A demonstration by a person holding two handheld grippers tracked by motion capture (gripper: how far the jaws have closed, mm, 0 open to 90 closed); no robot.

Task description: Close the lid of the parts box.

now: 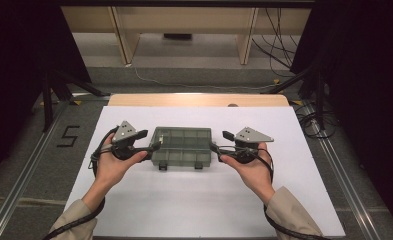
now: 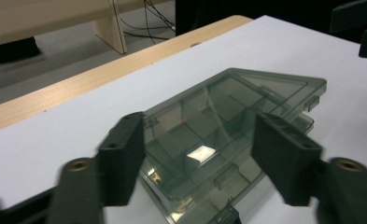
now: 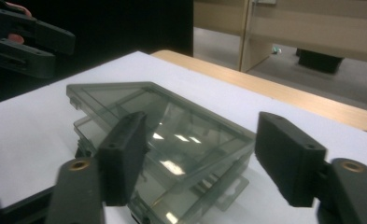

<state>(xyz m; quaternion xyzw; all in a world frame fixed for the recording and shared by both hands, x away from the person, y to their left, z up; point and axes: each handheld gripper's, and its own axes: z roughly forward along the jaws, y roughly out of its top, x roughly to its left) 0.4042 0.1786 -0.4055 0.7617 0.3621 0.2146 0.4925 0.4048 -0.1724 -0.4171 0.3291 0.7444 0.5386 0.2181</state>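
A smoky clear plastic compartment box lies on the white table sheet, its lid resting slightly raised over the base. My left gripper reaches in at the box's left end and my right gripper at its right end, each held in a hand. In the left gripper view the jaws stand apart on either side of a corner of the box. The right gripper view has the same: jaws apart, the box's end between them. I see no pad pressing on it.
The sheet covers a wooden table whose far edge shows bare. Beyond are a grey floor, wooden furniture legs and cables. Dark tripod legs stand to the left and right of the table.
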